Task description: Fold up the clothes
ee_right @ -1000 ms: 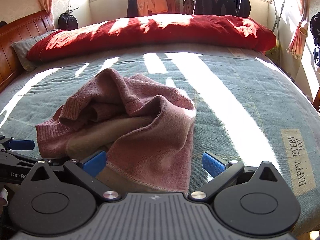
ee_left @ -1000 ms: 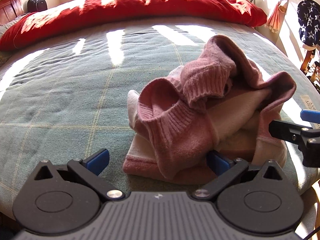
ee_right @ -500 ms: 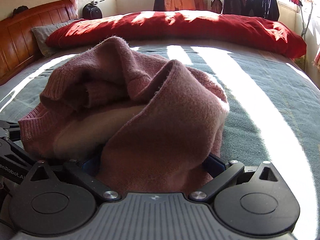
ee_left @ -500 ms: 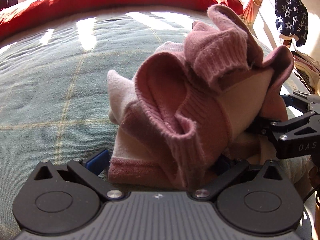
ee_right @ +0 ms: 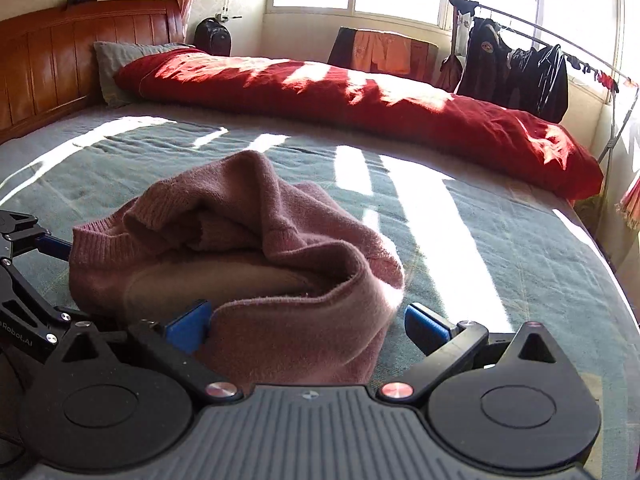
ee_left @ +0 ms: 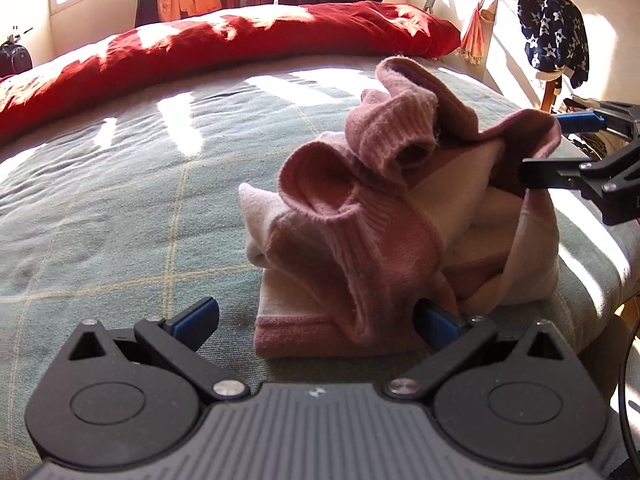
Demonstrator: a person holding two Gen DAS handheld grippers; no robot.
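Pink sweater [ee_left: 384,216], bunched in a heap on the bed [ee_left: 120,208].

Left claw [ee_left: 316,322]: spread wide, its right finger tucked under the sweater's near hem, its left finger on bare cover. Right claw [ee_right: 308,326]: spread, sweater cloth lying between its fingers (not pinched). Red quilt [ee_right: 360,100] along the far side; wooden headboard [ee_right: 60,56] at left.

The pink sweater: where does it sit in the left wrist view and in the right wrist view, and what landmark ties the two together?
Left wrist view: the sweater is heaped right of centre on the bed, reaching the lower right.
Right wrist view: the sweater fills the lower left and centre, just ahead of the camera.
Shared landmark: the red duvet along the far side of the bed.
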